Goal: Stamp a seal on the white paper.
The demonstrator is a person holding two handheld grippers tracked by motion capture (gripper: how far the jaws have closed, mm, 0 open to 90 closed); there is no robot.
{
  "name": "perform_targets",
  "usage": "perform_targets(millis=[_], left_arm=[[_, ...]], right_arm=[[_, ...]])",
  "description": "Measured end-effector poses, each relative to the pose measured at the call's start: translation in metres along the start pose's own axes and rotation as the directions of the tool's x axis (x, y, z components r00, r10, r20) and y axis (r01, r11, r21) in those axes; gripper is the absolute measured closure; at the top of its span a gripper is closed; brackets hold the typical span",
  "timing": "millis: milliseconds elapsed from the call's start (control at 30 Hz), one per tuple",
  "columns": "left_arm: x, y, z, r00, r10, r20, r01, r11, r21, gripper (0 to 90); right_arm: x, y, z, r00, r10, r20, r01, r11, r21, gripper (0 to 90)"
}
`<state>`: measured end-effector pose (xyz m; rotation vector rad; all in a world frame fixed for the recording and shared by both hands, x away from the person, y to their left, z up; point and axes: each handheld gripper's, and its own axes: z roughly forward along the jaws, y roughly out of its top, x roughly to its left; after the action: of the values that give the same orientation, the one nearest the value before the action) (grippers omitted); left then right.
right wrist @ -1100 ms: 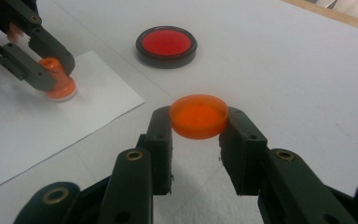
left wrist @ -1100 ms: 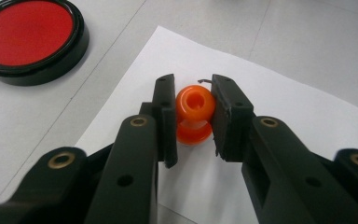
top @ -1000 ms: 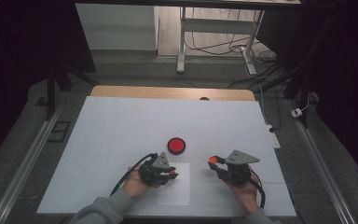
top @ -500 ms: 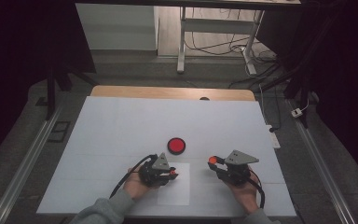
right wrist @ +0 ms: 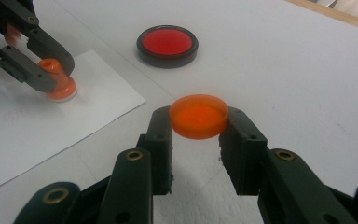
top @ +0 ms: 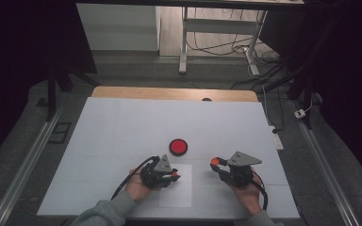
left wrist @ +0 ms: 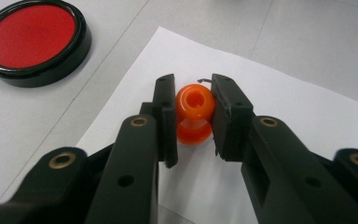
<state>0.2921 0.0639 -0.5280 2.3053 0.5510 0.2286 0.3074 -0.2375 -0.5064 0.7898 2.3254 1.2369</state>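
Near the front edge of the bench (top: 122,117), on the white paper sheet (top: 181,197): left tool (left wrist: 195,114) closed on an orange stamp (left wrist: 195,112), standing upright with its base on the paper. Just right of the sheet: right tool (right wrist: 198,122) clamped on a round orange cap (right wrist: 199,115), held above the bench. Farther toward the middle: red ink pad (top: 178,147) in black case, open, apart from both.

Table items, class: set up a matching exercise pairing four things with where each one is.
Things:
1. orange stamp
2. orange cap
3. red ink pad
4. white paper

Places:
A. lying flat under the stamp
B. on the table beyond both grippers
C. in the left gripper
D. in the right gripper

Pairs: 1-C, 2-D, 3-B, 4-A
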Motion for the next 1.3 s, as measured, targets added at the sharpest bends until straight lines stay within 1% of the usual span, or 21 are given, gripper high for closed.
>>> perform_targets(millis=[200,467,600,733,767,900,1067,1133,1233,1267,1300], left_arm=[[-0.0003,-0.0001,0.0001,1.0,0.0,-0.001,0.0,1.0,-0.001,73.0],[-0.0013,0.0004,-0.0001,0.9999,0.012,-0.009,-0.012,0.9999,0.003,73.0],[-0.0013,0.0006,-0.0001,0.9999,0.012,-0.008,-0.012,0.9999,0.005,73.0],[-0.0015,0.0007,-0.0002,0.9998,0.016,-0.012,-0.016,0.9998,0.008,73.0],[-0.0017,0.0006,-0.0001,0.9998,0.013,-0.013,-0.013,0.9999,0.006,72.9],[-0.0025,0.0002,0.0,0.9998,0.013,-0.017,-0.013,0.9999,0.002,72.9],[-0.0039,-0.0001,-0.0001,0.9994,0.02,-0.026,-0.021,0.9998,-0.003,72.8],[-0.0027,-0.0014,0.0001,0.9998,0.009,-0.02,-0.009,0.9998,-0.016,72.7],[-0.0005,-0.0008,-0.001,1.0,0.0,-0.005,0.0,0.9998,-0.02,72.5],[0.0005,-0.0008,-0.0024,0.9999,-0.011,-0.001,0.011,0.9993,-0.036,72.5],[0.0015,-0.0005,-0.0046,0.9995,-0.03,0.009,0.031,0.9973,-0.067,72.4]], right_arm=[[-0.0001,0.0,-0.0004,1.0,0.003,0.0,-0.003,1.0,0.0,65.0],[-0.0001,0.0002,-0.0008,1.0,0.004,-0.001,-0.004,1.0,0.0,65.0],[0.0001,0.0004,-0.0013,1.0,0.003,0.005,-0.003,1.0,0.002,65.0],[-0.0001,0.0001,-0.0008,1.0,0.003,-0.001,-0.003,1.0,-0.001,65.0],[0.0001,0.0004,-0.0013,1.0,0.003,0.005,-0.003,1.0,0.003,65.0],[0.0001,0.0003,-0.0013,1.0,0.004,0.004,-0.004,1.0,-0.001,65.0],[-0.0001,0.001,-0.0018,1.0,-0.001,0.002,0.001,1.0,-0.006,65.0],[-0.0001,0.0013,-0.0023,1.0,0.0,0.002,0.0,1.0,-0.007,65.0],[-0.0004,0.0014,-0.003,1.0,-0.001,0.003,0.001,1.0,-0.012,65.0],[-0.0009,0.0015,-0.0036,1.0,0.0,0.006,0.001,1.0,-0.013,65.0],[-0.001,0.0015,-0.0039,1.0,0.003,0.003,-0.003,1.0,-0.016,65.0]])
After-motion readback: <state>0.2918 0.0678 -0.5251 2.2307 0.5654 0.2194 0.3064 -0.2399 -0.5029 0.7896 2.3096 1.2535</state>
